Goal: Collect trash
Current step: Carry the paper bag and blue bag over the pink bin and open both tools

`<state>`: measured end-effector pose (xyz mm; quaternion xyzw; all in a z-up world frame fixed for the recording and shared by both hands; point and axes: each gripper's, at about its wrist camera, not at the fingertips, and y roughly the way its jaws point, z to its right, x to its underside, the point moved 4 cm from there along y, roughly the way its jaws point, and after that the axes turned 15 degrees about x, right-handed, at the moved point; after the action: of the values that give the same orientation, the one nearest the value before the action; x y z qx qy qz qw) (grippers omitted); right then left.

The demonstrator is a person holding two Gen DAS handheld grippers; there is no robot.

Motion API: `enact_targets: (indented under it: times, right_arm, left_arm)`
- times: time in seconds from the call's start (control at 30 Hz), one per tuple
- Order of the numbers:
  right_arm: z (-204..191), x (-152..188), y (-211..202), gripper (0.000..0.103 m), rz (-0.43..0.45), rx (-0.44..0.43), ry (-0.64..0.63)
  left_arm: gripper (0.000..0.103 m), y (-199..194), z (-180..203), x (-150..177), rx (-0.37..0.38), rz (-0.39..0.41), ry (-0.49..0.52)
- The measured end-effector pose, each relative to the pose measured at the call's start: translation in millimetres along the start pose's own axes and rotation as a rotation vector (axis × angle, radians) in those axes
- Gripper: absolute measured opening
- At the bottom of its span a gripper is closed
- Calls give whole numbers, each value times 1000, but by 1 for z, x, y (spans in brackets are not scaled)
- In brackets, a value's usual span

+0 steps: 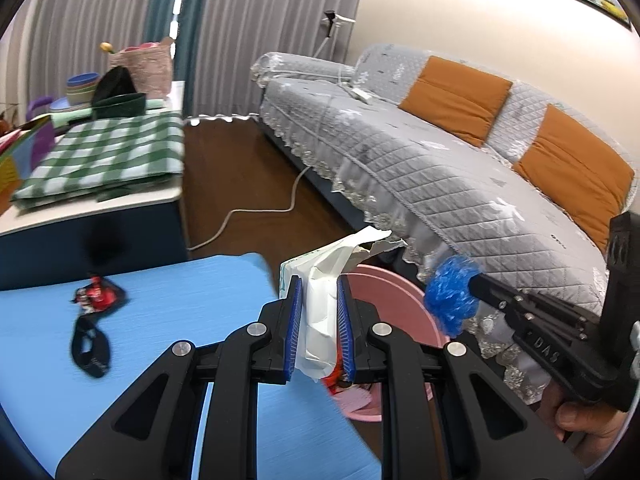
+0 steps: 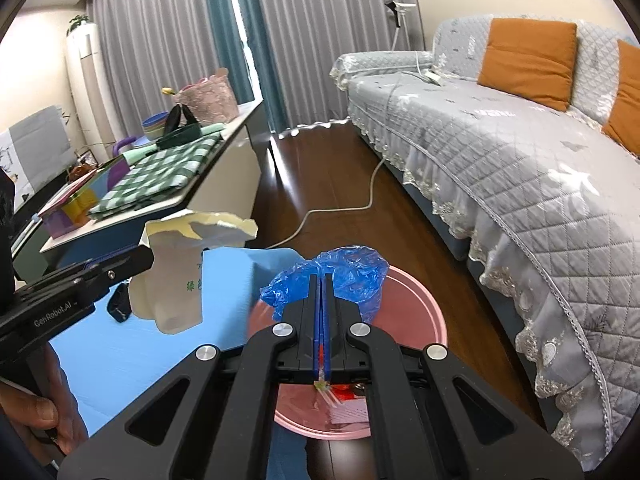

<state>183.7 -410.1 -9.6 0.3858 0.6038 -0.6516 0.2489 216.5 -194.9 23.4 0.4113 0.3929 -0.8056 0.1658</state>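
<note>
My left gripper [image 1: 319,284] is shut on a torn white paper bag [image 1: 326,280] with green print, held over the edge of the blue table [image 1: 160,312]. The same white bag [image 2: 176,280] hangs at the left of the right wrist view, with the left gripper [image 2: 150,258] clamped on it. My right gripper [image 2: 322,278] is shut on a crumpled blue plastic bag [image 2: 352,276] above the pink bin [image 2: 424,308]. That blue bag [image 1: 452,292] and the right gripper [image 1: 474,282] show at the right of the left wrist view. The pink bin [image 1: 384,292] holds red and pink scraps. A red snack wrapper [image 1: 98,294] lies on the blue table.
A black strap-like item [image 1: 90,350] lies on the blue table beside the wrapper. A grey-covered sofa [image 1: 440,152] with orange cushions runs along the right. A side table with a green checked cloth [image 1: 108,152] and bowls stands at the left. A white cable [image 1: 256,212] crosses the wood floor.
</note>
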Motion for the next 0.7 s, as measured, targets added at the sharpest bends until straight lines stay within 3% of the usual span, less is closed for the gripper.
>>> enact_targets:
  times: [0.57,0.7]
  right_arm:
    - [9,4,23,1,-35,17,13]
    - [11,6,27,9,-56,23,13]
  left_arm:
    - [17,33,14,-3,41,-31,-10]
    - [19,37,15,-5,68,-39,-23]
